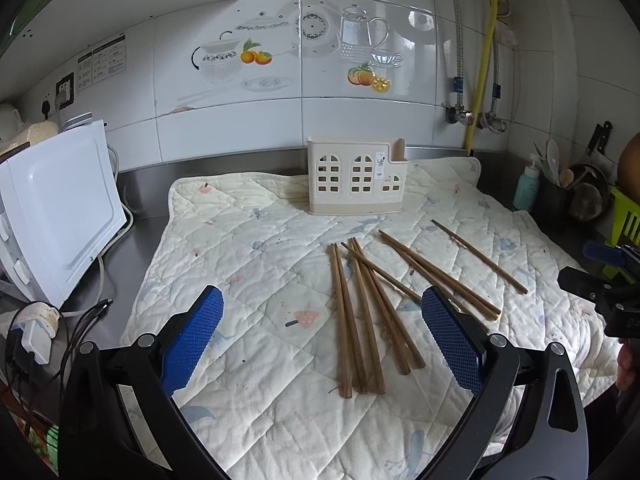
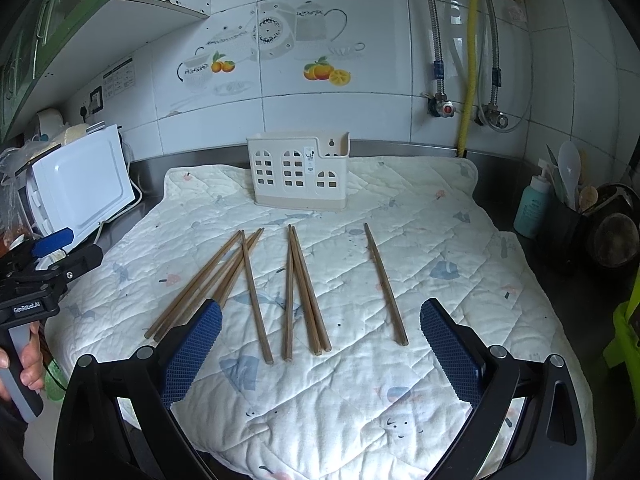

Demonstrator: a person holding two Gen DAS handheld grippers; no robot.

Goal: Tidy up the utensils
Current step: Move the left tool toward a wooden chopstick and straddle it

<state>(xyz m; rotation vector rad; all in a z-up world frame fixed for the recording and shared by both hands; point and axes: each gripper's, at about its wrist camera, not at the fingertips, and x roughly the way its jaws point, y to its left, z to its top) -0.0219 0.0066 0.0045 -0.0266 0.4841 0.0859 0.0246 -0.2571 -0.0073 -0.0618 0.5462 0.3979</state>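
The left claw [image 1: 322, 330] hovers with its blue pads spread wide and nothing between them, above the near ends of a loose bundle of wooden chopsticks [image 1: 360, 320] on a quilted mat [image 1: 248, 248]. The right claw [image 2: 320, 336], equally wide apart and empty, hangs over a second cluster of three chopsticks [image 2: 304, 292], with a lone pair at its 1 o'clock. At 12 o'clock from both, near the mat's far edge, stands the cream utensil holder [image 2: 298, 172], upright and apparently unfilled. The mat covers a steel table [image 1: 132, 240], with a white appliance [image 1: 60, 208] at 9 o'clock. The risk ahead: the sticks cross and overlap, so a pinch may catch several, roll one away, or snag the soft quilt beneath.
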